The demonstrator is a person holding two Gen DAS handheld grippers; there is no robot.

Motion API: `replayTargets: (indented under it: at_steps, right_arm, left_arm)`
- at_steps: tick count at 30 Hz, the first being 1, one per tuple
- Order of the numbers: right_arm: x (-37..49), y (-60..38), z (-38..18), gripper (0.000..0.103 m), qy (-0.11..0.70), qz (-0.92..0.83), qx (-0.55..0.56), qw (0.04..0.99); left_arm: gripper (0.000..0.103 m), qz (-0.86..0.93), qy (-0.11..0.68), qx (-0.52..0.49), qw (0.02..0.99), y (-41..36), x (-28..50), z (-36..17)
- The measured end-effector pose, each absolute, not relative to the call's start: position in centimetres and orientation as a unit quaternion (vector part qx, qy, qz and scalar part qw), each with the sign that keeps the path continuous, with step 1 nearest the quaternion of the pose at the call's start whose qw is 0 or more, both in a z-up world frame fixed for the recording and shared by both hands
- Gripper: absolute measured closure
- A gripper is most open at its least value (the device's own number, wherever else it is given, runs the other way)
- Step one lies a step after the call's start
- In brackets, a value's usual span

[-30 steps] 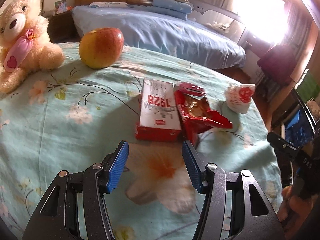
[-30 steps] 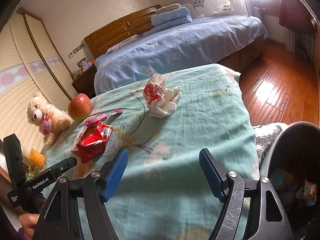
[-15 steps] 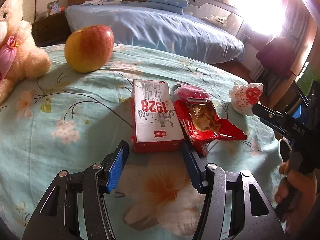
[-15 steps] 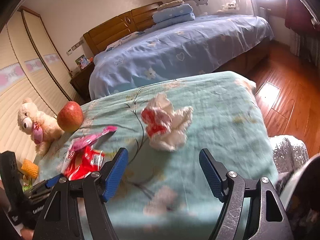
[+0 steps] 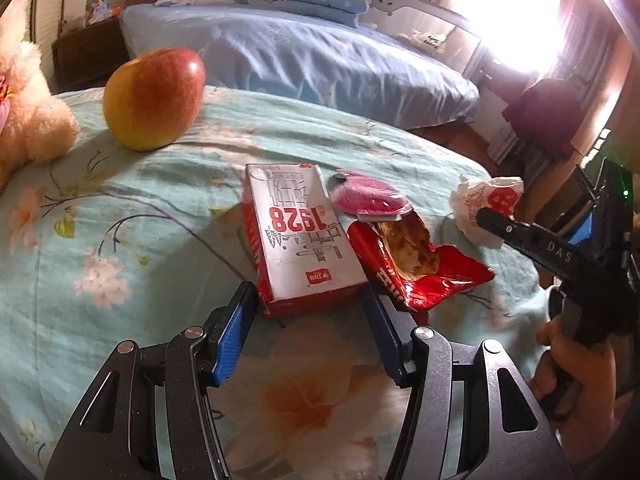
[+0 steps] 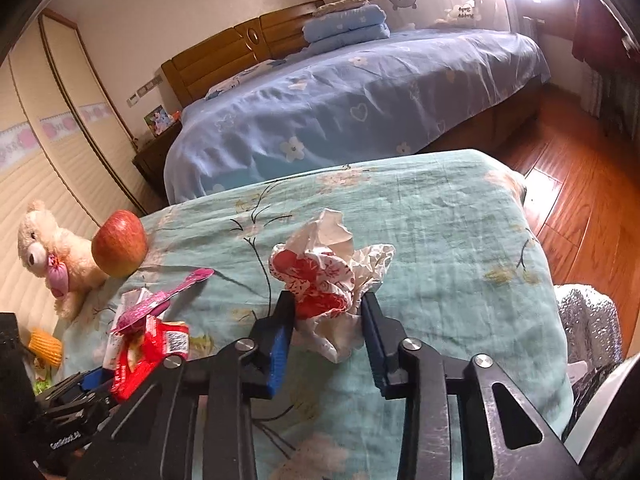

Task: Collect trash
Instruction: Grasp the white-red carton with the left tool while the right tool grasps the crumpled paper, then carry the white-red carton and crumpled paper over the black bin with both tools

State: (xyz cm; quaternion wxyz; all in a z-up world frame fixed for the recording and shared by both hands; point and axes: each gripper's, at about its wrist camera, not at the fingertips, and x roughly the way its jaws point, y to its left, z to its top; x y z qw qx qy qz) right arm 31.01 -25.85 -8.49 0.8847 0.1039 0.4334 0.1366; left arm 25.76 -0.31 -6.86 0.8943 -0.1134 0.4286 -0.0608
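Note:
A red and white carton marked 1928 (image 5: 298, 236) lies on the floral green tablecloth (image 5: 120, 240). My left gripper (image 5: 308, 300) is open, its blue pads on either side of the carton's near end. A torn red snack bag (image 5: 416, 264) and a pink wrapper (image 5: 366, 198) lie to its right. A crumpled white and red paper wrapper (image 6: 328, 276) sits between the narrowed pads of my right gripper (image 6: 328, 312); contact is unclear. The same wrapper shows in the left wrist view (image 5: 484, 204).
A red-yellow apple (image 5: 154, 98) and a plush bear (image 6: 48, 256) stand at the table's far left. A yellow corn toy (image 6: 46, 346) lies by the left edge. A blue bed (image 6: 360, 92) lies beyond the table. Wooden floor (image 6: 580, 216) is on the right.
Both grippers moved forward. The left now straddles the carton's near end. The right reached the crumpled wrapper and its jaws narrowed around it.

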Motion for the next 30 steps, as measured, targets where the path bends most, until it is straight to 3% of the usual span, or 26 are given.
replayTargets:
  at_steps: [12,30]
  right_arm:
    - [27.0,-26.7,-7.2,0.071,0.424,0.145,0.128,0.885]
    - [19.6,-27.6,-5.8,0.071,0.415,0.154,0.14,0.886]
  left_arm:
    - [0.05,-0.048,0.415,-0.106,0.902,-1.0,26.1,-6.8]
    - [0.05,-0.075,0.385,-0.109,0.913,-1.3,17.9,-5.1]
